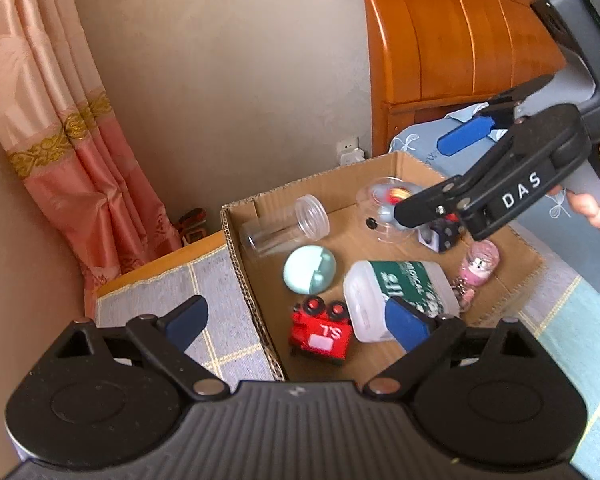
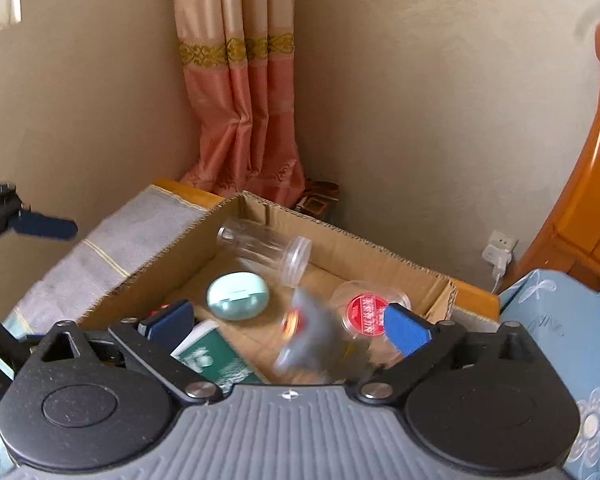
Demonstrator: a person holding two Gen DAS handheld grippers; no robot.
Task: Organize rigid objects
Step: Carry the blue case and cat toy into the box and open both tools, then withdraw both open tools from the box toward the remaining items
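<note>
- The cardboard box [image 1: 396, 184] sat on a checked cloth [image 1: 172, 292] and already held most of the rigid objects: a clear jar [image 1: 284, 224] on its side, a mint case [image 1: 310, 270], a red toy truck [image 1: 320, 332], a white tub [image 1: 400, 296] with a green label, and a pink keychain [image 1: 478, 268]
- The left gripper [image 1: 300, 320] hovered over the near part of the box, fingers spread wide, nothing between them
- The right gripper [image 2: 286, 320] hung over the far right of the box, fingers likewise spread and empty
- A blurred grey-and-red item [image 2: 308, 336] lay below the right gripper, beside a clear red-labelled dish [image 2: 370, 312]; judged to be a drop into the box just completed
- Next move, as judged: withdraw both grippers upward, clear of the box walls, and seek any object left outside
</note>
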